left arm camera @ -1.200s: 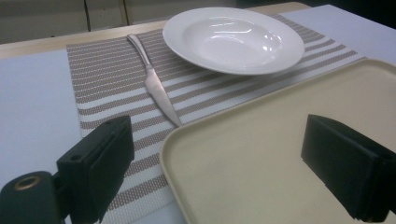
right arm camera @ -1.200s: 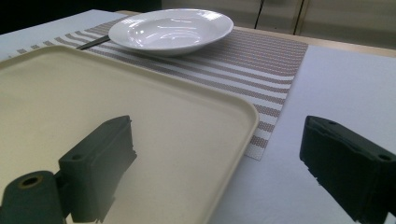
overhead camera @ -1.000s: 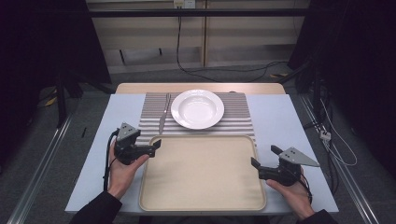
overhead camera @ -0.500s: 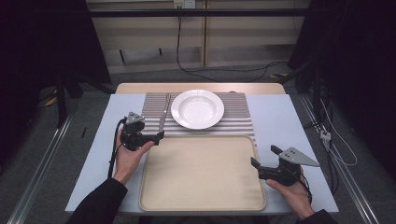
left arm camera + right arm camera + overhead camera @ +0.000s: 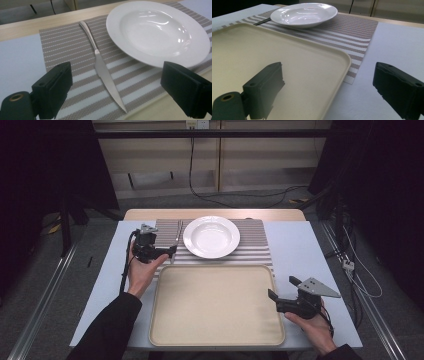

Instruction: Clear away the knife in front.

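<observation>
A white deep plate [image 5: 211,236] stands on a grey striped placemat [image 5: 255,245]. A silver knife [image 5: 176,237] lies on the mat just left of the plate. My left gripper [image 5: 165,249] is open at the mat's near left corner, close to the knife's blade end. In the left gripper view the knife [image 5: 102,67] lies between the wide-apart jaws, tip toward me, with the plate [image 5: 157,32] at the right. My right gripper [image 5: 283,288] is open and holds nothing, low over the right edge of the beige tray [image 5: 215,305].
The tray [image 5: 287,57] has nothing on it and takes up the near middle of the blue-grey table top [image 5: 305,250]. A strip of wooden table edge [image 5: 215,213] runs behind the mat. Cables lie on the floor beyond.
My left gripper has moved away from me, from beside the tray's left rim up to the mat's corner by the knife. The right gripper has stayed put.
</observation>
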`<state>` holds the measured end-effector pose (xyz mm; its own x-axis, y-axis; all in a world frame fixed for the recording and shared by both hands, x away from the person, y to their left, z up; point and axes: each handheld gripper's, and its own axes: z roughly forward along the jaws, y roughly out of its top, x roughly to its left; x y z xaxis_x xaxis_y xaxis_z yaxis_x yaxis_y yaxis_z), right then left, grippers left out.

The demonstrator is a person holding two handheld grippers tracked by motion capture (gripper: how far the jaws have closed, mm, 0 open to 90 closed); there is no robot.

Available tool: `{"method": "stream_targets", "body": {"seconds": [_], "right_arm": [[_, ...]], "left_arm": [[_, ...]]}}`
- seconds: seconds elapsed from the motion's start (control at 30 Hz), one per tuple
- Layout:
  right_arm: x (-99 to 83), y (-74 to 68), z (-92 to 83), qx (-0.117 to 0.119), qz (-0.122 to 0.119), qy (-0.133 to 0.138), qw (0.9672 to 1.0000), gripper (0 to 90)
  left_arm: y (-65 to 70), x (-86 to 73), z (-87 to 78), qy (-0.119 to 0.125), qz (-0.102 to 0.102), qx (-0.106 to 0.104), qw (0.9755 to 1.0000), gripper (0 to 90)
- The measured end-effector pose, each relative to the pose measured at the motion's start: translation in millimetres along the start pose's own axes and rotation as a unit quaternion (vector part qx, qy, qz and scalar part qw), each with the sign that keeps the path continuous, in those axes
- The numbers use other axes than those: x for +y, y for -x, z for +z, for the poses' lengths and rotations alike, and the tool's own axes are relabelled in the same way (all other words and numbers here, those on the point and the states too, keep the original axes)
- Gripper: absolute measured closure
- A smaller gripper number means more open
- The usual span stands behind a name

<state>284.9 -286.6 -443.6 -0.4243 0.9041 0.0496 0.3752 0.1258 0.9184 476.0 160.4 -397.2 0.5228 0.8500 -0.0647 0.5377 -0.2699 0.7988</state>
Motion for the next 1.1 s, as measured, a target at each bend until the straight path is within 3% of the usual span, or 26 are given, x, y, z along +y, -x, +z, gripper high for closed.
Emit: {"method": "stream_targets", "body": {"seconds": [0.37, 0.7, 1.0, 1.1], "right_arm": [[-0.1, 0.2, 0.8, 0.002, 0.001, 0.000, 1.0000, 9.2], [-0.7, 1.8, 1.3, 0.002, 0.006, 0.000, 1.0000, 9.3], [-0.6, 2.8, 5.4, 0.008, 0.009, -0.005, 0.9999, 9.3], [-0.7, 2.8, 6.4, 0.009, 0.007, -0.007, 0.9999, 9.3]], "left_arm": [[-7.6, 18.2, 27.4, -0.003, -0.006, 0.014, 0.9999, 12.4], [-18.9, 26.9, 60.0, -0.045, -0.011, 0.022, 0.9987, 15.2], [-33.1, 32.2, 87.3, -0.072, -0.012, 0.028, 0.9969, 28.0], [-36.4, 31.4, 95.8, -0.075, -0.023, 0.027, 0.9966, 31.7]]}}
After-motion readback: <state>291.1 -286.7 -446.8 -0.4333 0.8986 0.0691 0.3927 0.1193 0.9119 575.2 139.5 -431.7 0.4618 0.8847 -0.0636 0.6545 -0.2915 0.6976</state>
